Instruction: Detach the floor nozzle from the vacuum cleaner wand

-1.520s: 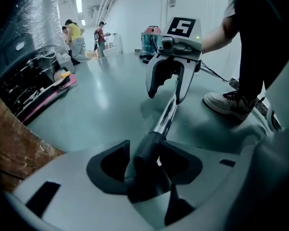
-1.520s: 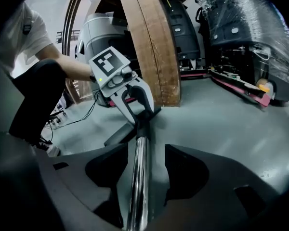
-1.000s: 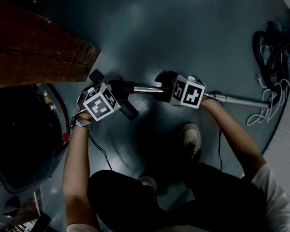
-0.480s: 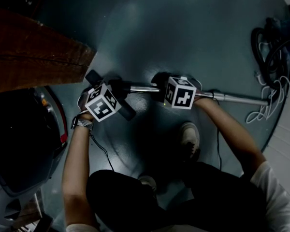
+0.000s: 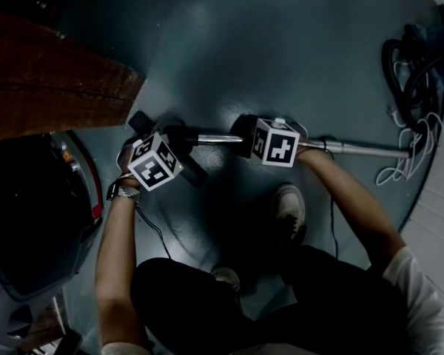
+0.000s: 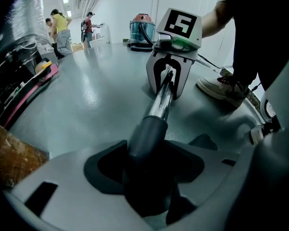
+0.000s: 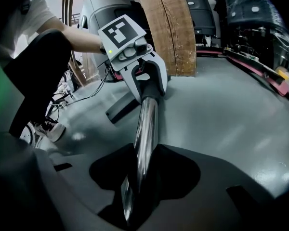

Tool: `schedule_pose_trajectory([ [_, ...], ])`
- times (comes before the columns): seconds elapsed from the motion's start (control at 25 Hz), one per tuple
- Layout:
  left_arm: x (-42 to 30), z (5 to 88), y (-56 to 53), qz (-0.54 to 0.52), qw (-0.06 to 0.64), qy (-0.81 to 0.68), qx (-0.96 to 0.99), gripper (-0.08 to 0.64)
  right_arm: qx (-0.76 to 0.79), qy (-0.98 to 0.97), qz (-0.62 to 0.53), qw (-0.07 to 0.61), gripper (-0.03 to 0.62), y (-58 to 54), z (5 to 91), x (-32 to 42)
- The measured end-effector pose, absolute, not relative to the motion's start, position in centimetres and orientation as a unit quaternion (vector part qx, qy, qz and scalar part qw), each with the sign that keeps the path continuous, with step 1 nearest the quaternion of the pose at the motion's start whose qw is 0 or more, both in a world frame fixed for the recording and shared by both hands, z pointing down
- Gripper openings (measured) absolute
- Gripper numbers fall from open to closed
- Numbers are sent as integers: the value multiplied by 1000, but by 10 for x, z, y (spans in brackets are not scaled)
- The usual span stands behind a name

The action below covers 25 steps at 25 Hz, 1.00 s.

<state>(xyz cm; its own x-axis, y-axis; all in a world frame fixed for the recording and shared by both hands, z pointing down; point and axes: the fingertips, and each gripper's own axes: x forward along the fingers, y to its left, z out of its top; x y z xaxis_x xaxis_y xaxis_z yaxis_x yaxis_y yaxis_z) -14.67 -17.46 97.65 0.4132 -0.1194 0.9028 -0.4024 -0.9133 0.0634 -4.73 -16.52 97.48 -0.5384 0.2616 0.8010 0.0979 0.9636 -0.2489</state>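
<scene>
**Grasp stage of the detachment.** The wand point(image 5: 362, 151) lies on the floor point(image 5: 281, 43), running left to right, with the floor nozzle point(image 5: 196, 172) at its left end, beyond the person's shoe point(image 5: 292, 209). The left claw point(image 7: 148, 87) has just been closing and now holds the nozzle's dark neck point(image 6: 147, 134). The right claw point(image 6: 166, 80), likewise just closing, has narrowed onto the wand just right of the joint. Nozzle and wand are not yet apart. As judged, the next move calls for a firm hold on both parts, release of any catch at the neck (none is visible) and a straight pull apart along the wand. Only the head view shows the whole layout, including the hose point(image 5: 411, 72) at far right. Each gripper view shows the opposite claw's jaws around its part, and the left gripper view adds a distant canister point(image 6: 142, 28).
</scene>
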Motion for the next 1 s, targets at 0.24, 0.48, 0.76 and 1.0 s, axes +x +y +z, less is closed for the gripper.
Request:
schedule_pose_trajectory([
  [0.24,-148,970,-172,494,138,-156,844,227,-93,-882,100,451,167,-166,965,-49],
  [0.48,-148,971,-171,500,111,-144,847,224,-94,-879,106,456,166,-163,968,-48],
  [0.76,-148,966,-172,496,85,-141,853,222,-94,-883,112,446,166,-165,956,-53],
  [1.0,-148,960,-173,499,62,-142,853,222,-92,-883,118,445,166,-164,956,-51],
])
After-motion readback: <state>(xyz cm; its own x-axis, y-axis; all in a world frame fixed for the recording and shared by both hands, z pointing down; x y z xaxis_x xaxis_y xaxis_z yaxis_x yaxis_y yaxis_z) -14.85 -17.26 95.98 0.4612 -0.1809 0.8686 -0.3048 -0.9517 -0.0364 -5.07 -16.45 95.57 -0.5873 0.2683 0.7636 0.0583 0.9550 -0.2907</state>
